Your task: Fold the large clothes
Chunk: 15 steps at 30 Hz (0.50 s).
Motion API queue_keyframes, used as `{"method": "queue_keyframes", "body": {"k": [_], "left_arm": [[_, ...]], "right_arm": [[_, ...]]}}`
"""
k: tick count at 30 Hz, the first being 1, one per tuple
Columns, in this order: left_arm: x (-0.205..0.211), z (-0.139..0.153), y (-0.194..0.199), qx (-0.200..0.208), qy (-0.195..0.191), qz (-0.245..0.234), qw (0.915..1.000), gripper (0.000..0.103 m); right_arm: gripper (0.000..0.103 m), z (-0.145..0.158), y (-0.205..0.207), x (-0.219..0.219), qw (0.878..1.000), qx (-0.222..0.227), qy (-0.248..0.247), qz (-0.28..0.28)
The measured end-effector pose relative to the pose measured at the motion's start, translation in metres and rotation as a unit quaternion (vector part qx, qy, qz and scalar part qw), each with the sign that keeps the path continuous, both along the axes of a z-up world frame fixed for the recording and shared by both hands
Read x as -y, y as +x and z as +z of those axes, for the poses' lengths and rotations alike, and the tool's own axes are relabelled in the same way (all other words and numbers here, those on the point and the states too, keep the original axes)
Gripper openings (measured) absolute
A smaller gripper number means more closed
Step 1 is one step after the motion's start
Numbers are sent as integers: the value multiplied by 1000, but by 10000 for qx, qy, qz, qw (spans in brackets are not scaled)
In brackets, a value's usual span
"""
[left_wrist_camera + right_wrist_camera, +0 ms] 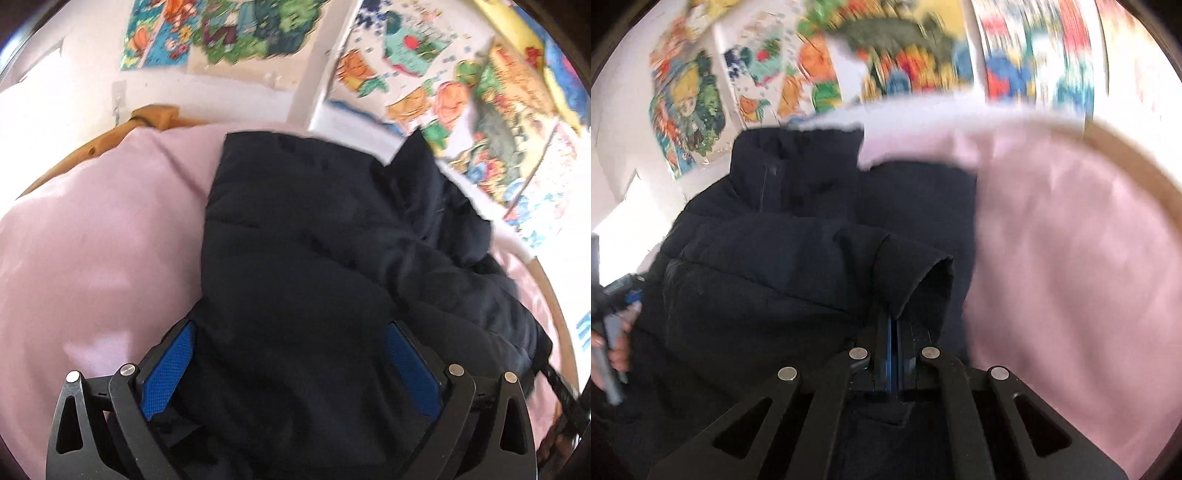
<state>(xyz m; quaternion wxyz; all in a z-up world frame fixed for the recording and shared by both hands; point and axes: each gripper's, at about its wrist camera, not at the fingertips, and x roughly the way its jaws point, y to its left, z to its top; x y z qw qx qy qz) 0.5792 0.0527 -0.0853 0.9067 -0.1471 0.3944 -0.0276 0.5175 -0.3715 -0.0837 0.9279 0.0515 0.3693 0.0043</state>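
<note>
A dark navy puffer jacket (314,251) lies on a pink sheet (92,240). My left gripper (291,332) is open, its blue pads (170,365) wide apart over the jacket's near edge, with nothing pinched between them. In the right wrist view the jacket (783,266) fills the left and centre, its collar at the far end. My right gripper (894,325) is shut on a folded sleeve cuff (905,269) of the jacket, held over the jacket body. The left gripper and the hand holding it (617,325) show at the left edge.
The pink sheet (1071,277) covers a bed with a wooden frame (147,118). Colourful cartoon posters (461,92) hang on the white wall behind. A tan bed edge (1137,166) curves along the right of the right wrist view.
</note>
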Motion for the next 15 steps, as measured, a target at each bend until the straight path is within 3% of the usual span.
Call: {"method": "queue_keyframes", "body": {"k": [3, 7, 10, 15], "left_arm": [[12, 3, 2, 16, 112, -192, 9998, 102], [37, -20, 16, -466, 1050, -363, 9927, 103], [39, -28, 20, -495, 1057, -347, 9926, 103], [38, -29, 24, -552, 1096, -317, 9919, 103]], "right_arm": [[2, 17, 8, 6, 9997, 134, -204, -26], [2, -1, 21, 4, 9977, -114, -662, -31], [3, -37, 30, -5, 9940, -384, -1028, 26], [9, -42, 41, -6, 9940, -424, -1011, -34]]}}
